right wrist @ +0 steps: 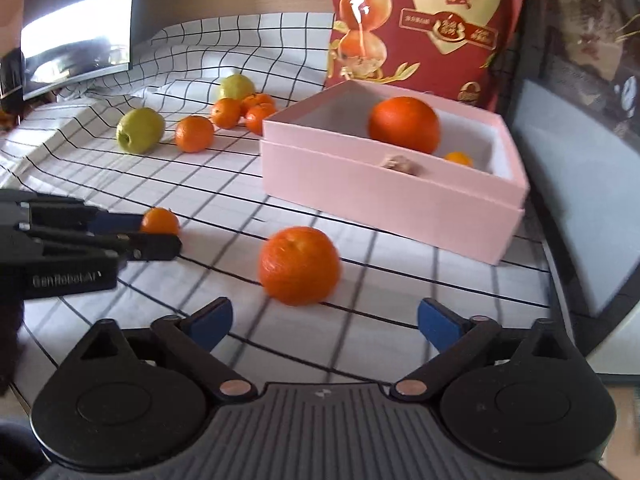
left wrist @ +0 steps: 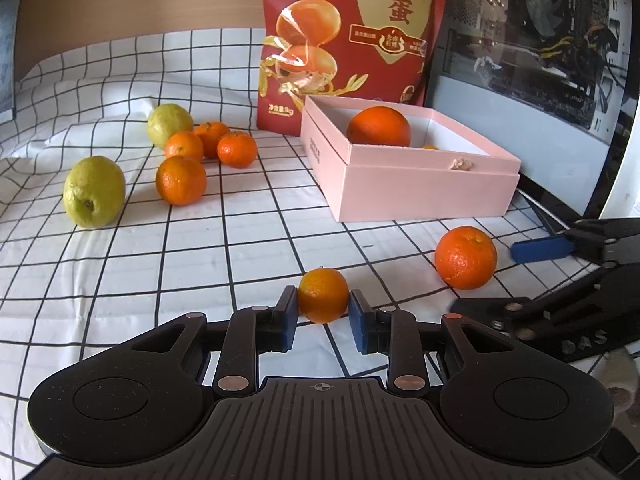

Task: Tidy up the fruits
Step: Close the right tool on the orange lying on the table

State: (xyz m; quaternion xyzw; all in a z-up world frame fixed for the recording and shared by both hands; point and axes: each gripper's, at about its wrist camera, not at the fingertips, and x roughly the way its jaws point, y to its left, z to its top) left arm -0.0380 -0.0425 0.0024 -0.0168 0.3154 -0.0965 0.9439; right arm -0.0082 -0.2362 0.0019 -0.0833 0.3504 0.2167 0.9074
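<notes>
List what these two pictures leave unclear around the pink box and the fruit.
- Small orange in the pink box: left wrist view shows only a sliver behind the box wall.
- Red bag: top cut off by the frame edge in both views.
- Big orange ahead of the right tool: blurred in the right wrist view.
- Scrap on the box rim: too small to identify.

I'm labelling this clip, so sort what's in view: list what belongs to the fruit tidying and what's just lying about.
Part of the job:
- small mandarin between the left claw pads
- loose orange before the open right claw
- pink box
- green fruits
- mandarin cluster

Just lying about:
- red bag
- monitor
</notes>
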